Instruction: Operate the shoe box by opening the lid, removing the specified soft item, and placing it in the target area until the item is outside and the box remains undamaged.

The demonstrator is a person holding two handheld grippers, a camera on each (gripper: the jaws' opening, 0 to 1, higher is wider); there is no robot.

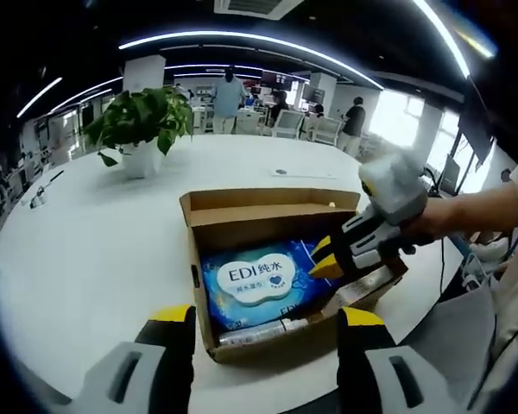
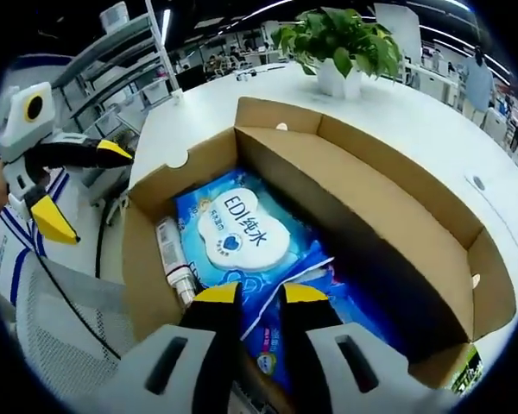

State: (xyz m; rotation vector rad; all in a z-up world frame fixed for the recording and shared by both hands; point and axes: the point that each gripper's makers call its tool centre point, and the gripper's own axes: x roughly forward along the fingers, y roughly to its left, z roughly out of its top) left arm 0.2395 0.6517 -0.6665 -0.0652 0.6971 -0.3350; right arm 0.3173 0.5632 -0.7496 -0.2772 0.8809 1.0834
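An open cardboard shoe box (image 1: 242, 228) sits on the white table, its lid (image 1: 268, 199) folded back. Inside lies a blue-and-white wipes pack (image 1: 259, 280) on top of a second blue pack (image 2: 281, 358). My left gripper (image 1: 268, 316) is wide open at the box's near wall, nothing between its fingers. Reaching into the box from the right, my right gripper (image 1: 325, 257) has its yellow tips at the pack's edge. In the right gripper view the box (image 2: 147, 285) lies below, and my right gripper (image 2: 261, 294) is pinched narrowly on the edge of the wipes pack (image 2: 242, 228). The left gripper (image 2: 82, 190) hangs open outside the box.
A white tube (image 2: 174, 259) lies along the box's side wall beside the packs. A potted plant (image 1: 142, 129) stands on the round white table (image 1: 86, 250) behind the box. A person's arm (image 1: 479, 211) comes in from the right. People and chairs are far behind.
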